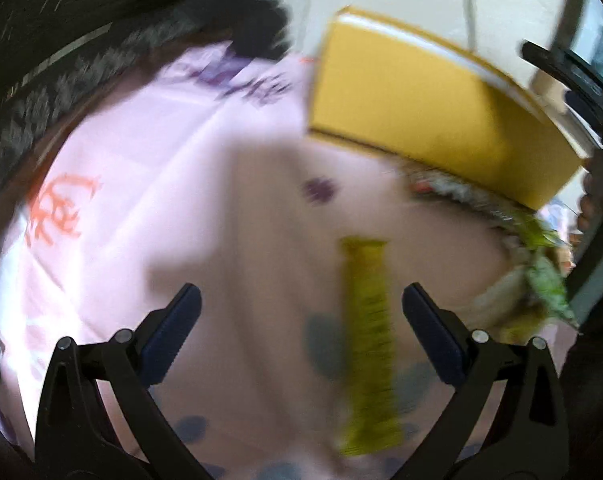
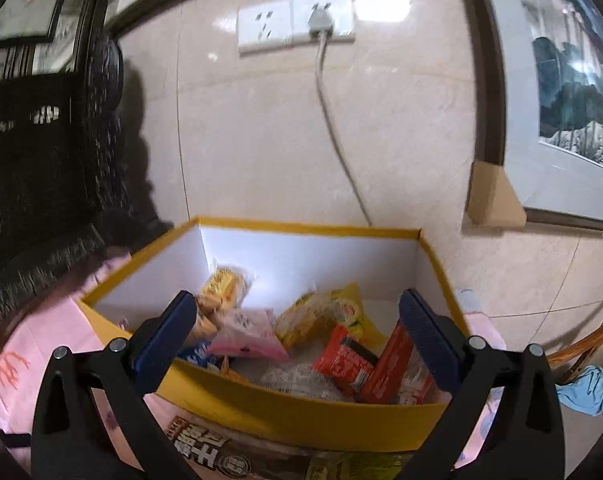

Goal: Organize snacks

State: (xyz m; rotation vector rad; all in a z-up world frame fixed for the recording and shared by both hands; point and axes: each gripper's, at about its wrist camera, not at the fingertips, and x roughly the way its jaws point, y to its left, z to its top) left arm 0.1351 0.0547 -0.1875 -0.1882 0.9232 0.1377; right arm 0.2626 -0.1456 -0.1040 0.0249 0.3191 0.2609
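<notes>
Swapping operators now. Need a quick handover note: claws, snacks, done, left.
Left claw: open, empty, over the pink cloth, a green snack stick lying between its fingers.
Right claw: open, empty, above the yellow box.
Done: several snack packets sit in the box.
Left: the green stick, the crinkly green packets beside the box, and the dark packet in front of it.

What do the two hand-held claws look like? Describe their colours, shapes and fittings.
Both look the same. The left claw and the right claw each have two black, angular plastic arms with triangular cut-outs, silver round pivot pins, and dark blue ribbed pads on the inner faces of the fingers. No cables or markings show.
</notes>
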